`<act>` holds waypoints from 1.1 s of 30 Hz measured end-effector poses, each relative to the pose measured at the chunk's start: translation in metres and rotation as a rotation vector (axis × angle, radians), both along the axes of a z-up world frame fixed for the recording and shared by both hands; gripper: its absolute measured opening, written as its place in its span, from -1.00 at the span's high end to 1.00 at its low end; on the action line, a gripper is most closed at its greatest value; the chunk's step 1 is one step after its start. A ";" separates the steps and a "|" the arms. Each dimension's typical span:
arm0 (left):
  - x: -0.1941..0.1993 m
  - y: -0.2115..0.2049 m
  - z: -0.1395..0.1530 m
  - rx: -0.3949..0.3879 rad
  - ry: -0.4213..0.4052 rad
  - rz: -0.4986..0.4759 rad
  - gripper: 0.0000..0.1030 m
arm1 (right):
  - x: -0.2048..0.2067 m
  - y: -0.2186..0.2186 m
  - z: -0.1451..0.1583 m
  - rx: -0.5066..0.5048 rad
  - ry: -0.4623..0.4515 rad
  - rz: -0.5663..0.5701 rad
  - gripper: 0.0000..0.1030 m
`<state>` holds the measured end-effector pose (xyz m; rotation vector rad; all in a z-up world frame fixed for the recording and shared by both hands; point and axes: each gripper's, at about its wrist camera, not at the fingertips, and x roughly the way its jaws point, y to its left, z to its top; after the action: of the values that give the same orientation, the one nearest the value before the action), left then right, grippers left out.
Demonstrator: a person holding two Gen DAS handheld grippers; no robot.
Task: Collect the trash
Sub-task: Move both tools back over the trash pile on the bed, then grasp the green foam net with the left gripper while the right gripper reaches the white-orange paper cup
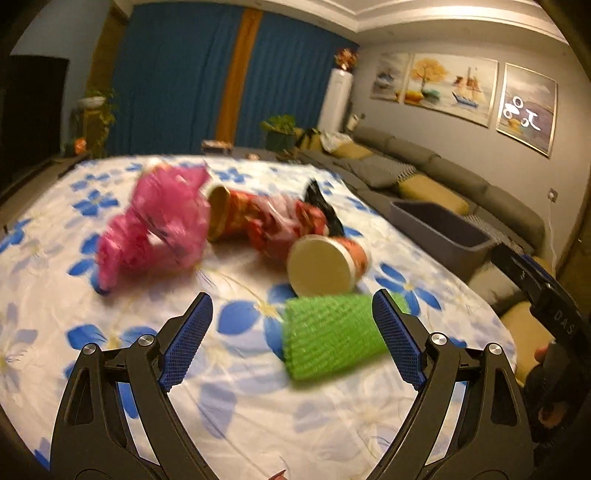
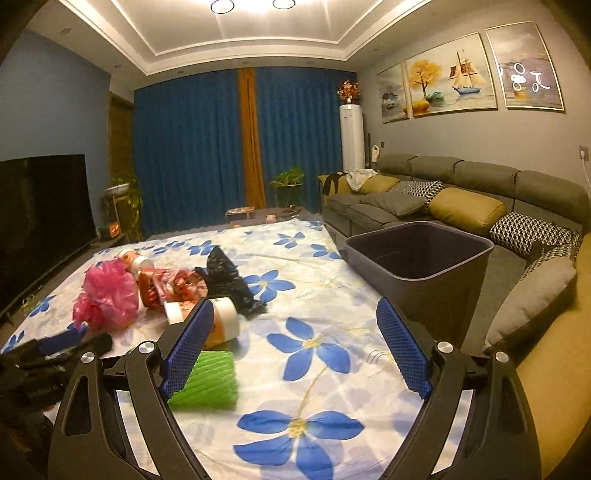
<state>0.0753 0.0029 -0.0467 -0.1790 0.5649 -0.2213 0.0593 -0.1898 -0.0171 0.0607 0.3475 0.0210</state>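
Both grippers, left gripper (image 1: 291,317) and right gripper (image 2: 295,325), hover with jaws wide and empty; the green cup (image 1: 332,336) lies toppled on the table (image 1: 229,406), light and crushable, best pinched gently across its ribbed sides.

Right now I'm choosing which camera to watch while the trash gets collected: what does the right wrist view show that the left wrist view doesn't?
Only the right wrist view: the gray bin's open inside, with nothing visible in it, the television, and the ceiling lights.

Only the left wrist view: the green cup unobstructed between the open left gripper's fingers, and a gloved hand at the right edge.

Both: pink bag, paper cup, black bag, flowered cloth, sofa. The right gripper is open and empty.
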 end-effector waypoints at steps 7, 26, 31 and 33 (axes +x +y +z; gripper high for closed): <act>0.017 -0.012 -0.018 -0.029 0.115 -0.083 -0.22 | 0.002 0.007 -0.003 -0.016 0.009 0.009 -0.69; 0.010 -0.018 -0.016 -0.027 0.141 -0.206 0.95 | 0.014 0.017 -0.014 -0.018 0.063 0.036 -0.69; -0.011 0.011 0.016 -0.048 0.038 -0.143 0.95 | 0.017 0.028 -0.015 -0.038 0.071 0.056 -0.69; -0.017 0.023 0.027 -0.053 -0.005 -0.106 0.95 | 0.021 0.036 -0.017 -0.044 0.083 0.073 -0.69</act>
<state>0.0578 0.0257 -0.0193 -0.2003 0.5640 -0.3394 0.0799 -0.1542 -0.0341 0.0050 0.4325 0.0831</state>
